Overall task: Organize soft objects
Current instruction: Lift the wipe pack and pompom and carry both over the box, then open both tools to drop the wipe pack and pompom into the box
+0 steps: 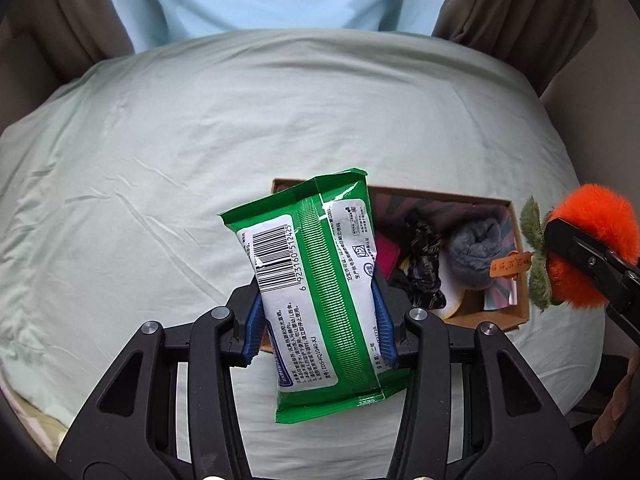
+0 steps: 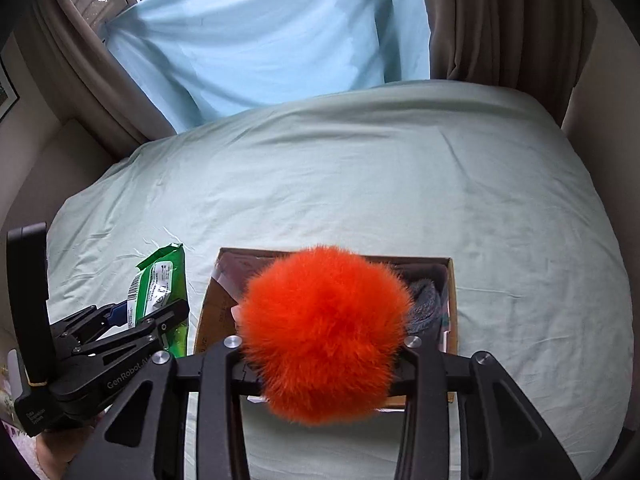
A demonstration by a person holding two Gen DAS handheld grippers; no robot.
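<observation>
Nearest the cardboard box (image 1: 516, 312), on its near left side, the left gripper (image 1: 318, 320) is clamped across the middle of a green wipes pack (image 1: 320, 292), blue pads pressing both long edges; the pack hangs tilted above the pale green bedsheet (image 1: 160, 160), its upper end overlapping the box's left corner. Beside the box on its right in the left wrist view, and directly over its opening in the right wrist view, the right gripper (image 2: 322, 364) is closed on an orange plush toy (image 2: 324, 332) with green leaves and a small orange tag; the fur hides the fingertips, so the exact contact cannot be seen. Inside the box lie a grey knitted item (image 1: 472, 248), a crumpled black item (image 1: 424, 260), and what may be a pink item (image 1: 388, 256) against the left wall, partly hidden. Beyond the box the bedsheet is bare as far as the light blue cloth (image 2: 260, 32) and brown curtains (image 2: 500, 20).

Judged progress: several soft objects are already boxed; both held items remain to be lowered in and released. No other loose items appear on the bed.
</observation>
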